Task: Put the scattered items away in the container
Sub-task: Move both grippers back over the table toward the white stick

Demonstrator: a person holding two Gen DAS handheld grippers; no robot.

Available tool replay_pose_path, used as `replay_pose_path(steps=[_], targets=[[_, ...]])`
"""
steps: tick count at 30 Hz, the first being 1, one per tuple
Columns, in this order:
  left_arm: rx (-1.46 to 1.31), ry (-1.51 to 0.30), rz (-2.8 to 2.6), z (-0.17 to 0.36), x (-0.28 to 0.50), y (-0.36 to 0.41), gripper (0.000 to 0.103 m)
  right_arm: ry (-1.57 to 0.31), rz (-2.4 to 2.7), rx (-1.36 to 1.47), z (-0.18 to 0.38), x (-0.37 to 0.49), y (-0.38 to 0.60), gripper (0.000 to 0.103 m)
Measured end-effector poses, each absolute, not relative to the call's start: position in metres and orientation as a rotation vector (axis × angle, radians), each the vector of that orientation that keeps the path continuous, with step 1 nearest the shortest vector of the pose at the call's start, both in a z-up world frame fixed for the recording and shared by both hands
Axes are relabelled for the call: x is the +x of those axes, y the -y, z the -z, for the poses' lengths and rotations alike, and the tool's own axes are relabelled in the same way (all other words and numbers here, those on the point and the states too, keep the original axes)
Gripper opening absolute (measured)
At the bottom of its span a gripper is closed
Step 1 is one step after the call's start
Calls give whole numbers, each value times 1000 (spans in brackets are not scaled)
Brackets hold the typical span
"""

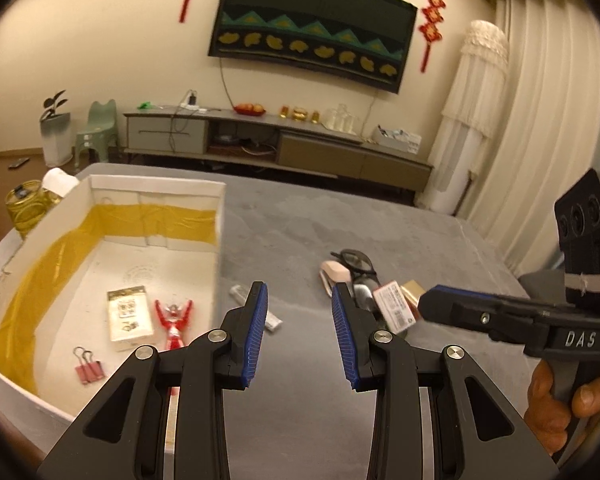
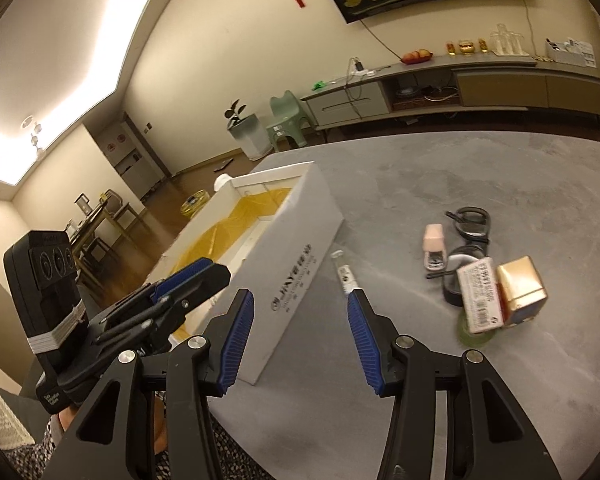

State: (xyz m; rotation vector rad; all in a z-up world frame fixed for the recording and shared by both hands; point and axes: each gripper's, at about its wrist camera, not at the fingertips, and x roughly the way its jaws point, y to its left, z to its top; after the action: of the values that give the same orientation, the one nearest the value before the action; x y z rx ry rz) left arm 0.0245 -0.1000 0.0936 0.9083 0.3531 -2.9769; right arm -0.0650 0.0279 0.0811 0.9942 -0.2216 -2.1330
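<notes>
Blue-padded fingers of the left gripper (image 1: 300,334) stand apart with nothing between them, held above the grey stone-look table (image 1: 320,420) just beside the right wall of the white cardboard box with yellow tape lining (image 1: 220,232). Inside that box lie a pair of pink binder clips (image 1: 88,368), a small cream card packet (image 1: 129,318) and a red-and-silver toy figure (image 1: 173,322). The right gripper (image 2: 300,342) is likewise spread wide and empty, hovering over the table near the box's printed long side. Just ahead of its right finger a slim white tube with a clear cap (image 2: 345,274) lies flat on the table, close to the box wall. Farther right sits the scattered cluster: a pink stapler (image 2: 434,246), black-framed glasses (image 2: 470,220), a white labelled carton (image 2: 480,296) leaning against a gold box (image 2: 520,284), and a green round object (image 2: 474,332) partly hidden beneath them.
</notes>
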Motion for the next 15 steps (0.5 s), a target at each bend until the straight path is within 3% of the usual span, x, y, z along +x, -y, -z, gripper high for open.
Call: replay_pose_path(steps=[3, 11, 15], targets=[[972, -339, 2965, -83, 13, 90, 45, 244, 2155, 1020, -76, -71, -43, 51], [1142, -339, 2881, -50, -20, 76, 47, 295, 2190, 1092, -61, -84, -75, 51], [1156, -213, 2820, -38, -33, 67, 48, 322, 2200, 1120, -54, -91, -86, 51]])
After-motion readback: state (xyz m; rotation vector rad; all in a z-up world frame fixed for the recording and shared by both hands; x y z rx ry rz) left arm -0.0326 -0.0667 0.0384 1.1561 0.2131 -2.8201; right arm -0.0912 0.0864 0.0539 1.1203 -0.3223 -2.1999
